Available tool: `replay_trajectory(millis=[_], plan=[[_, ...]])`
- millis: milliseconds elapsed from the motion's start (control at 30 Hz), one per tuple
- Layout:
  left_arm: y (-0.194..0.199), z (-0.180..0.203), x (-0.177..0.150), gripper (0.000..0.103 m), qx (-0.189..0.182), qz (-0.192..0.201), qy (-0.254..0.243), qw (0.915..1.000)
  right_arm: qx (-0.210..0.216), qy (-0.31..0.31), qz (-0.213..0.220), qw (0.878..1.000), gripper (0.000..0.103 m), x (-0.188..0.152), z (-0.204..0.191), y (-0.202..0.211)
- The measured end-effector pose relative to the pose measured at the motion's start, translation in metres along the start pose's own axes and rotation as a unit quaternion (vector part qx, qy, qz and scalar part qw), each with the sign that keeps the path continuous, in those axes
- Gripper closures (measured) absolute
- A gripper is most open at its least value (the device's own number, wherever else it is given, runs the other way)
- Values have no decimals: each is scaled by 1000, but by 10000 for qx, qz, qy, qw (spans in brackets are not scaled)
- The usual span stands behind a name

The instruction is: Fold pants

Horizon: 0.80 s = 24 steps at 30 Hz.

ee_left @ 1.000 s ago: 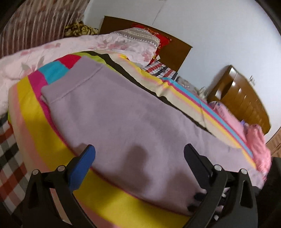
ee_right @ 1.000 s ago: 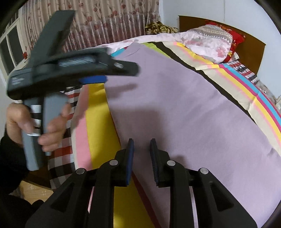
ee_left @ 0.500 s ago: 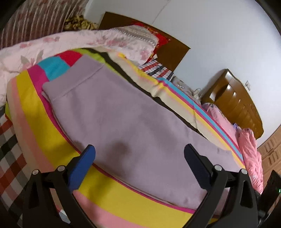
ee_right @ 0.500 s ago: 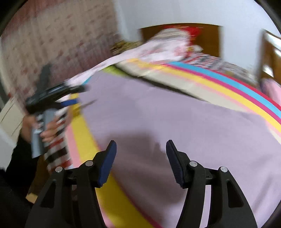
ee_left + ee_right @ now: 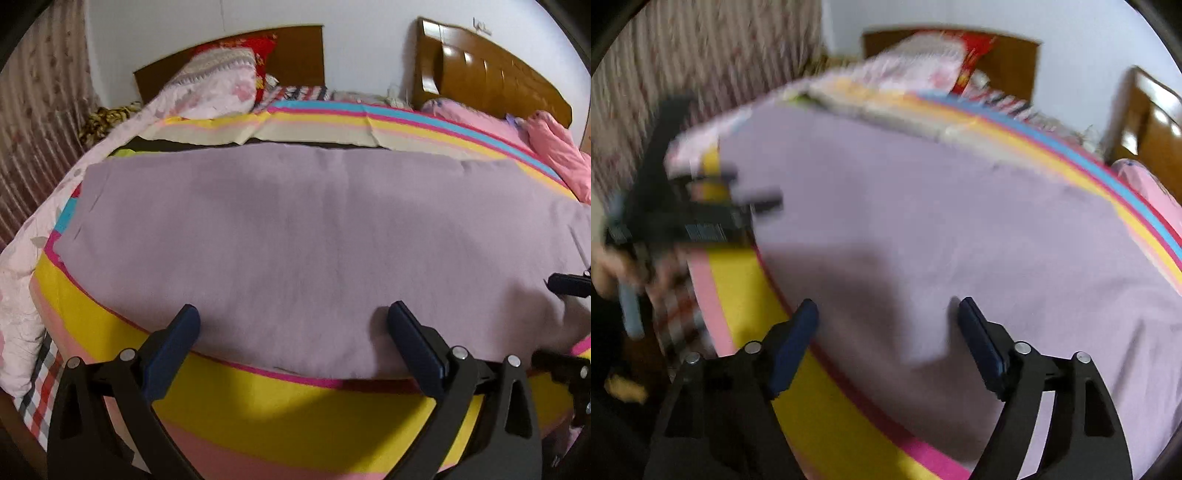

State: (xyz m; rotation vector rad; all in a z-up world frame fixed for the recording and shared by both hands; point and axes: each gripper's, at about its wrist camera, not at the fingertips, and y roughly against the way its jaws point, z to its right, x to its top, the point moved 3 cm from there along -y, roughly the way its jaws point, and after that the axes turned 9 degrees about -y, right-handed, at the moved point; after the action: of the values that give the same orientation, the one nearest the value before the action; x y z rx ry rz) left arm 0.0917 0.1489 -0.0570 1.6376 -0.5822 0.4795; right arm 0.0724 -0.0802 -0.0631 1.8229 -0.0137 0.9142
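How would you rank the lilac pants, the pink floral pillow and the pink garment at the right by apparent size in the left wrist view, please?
1. Lilac pants, by far the largest.
2. Pink floral pillow.
3. Pink garment: similar to the pillow and partly cropped, so this order is unsure.

No text, label, brand or number can be read in either view. The left gripper [image 5: 701, 229], seen blurred in the right wrist view, carries a pale striped patch on its body, but nothing on it is legible.
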Motion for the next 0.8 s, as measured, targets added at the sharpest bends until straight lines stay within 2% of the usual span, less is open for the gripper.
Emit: replay_trajectory(millis=[33, 100, 200, 267, 333, 367, 400, 433, 500, 533, 600, 700, 800], plan=[[0, -5, 3, 2, -177, -63, 100, 9998, 111, -58, -62, 9999, 24, 2, 3, 2], [5, -22, 10, 2, -423, 70, 351, 9985, 259, -110, 71, 9996, 24, 16, 15, 15], [7, -39, 31, 2, -438, 293, 652, 9965, 196, -14, 415, 9989, 24, 52, 38, 28], [-2, -46, 50, 2, -442, 252, 820, 9953, 207, 94, 527, 9984, 24, 81, 53, 20], [-17, -42, 63, 2, -457, 32, 823, 9956, 173, 226, 414, 9987, 24, 107, 67, -2], [-20, -38, 67, 2, -473, -38, 806, 9956, 77, 327, 355, 9988, 27, 116, 73, -13], [-21, -34, 70, 2, -504, -49, 782, 9956, 69, 393, 312, 9987, 33, 126, 78, -21], [-22, -30, 72, 2, -562, -32, 738, 9957, 145, 448, 270, 9985, 38, 134, 87, -28], [-26, -21, 73, 2, -648, -35, 546, 9964, 604, 492, 81, 9969, 43, 148, 108, -44], [-31, -17, 71, 2, -577, -109, 451, 9973, 840, 647, -7, 9944, 47, 153, 115, -52], [-35, -15, 66, 2, -526, -177, 443, 9975, 1030, 937, -156, 9901, 51, 162, 121, -60], [-35, -15, 64, 2, -676, -72, 579, 9960, 1253, 1256, -551, 9826, 67, 172, 128, -77], [-32, -14, 79, 2, -752, 145, 465, 9960, 1383, 1720, -924, 9710, 72, 166, 125, -84]])
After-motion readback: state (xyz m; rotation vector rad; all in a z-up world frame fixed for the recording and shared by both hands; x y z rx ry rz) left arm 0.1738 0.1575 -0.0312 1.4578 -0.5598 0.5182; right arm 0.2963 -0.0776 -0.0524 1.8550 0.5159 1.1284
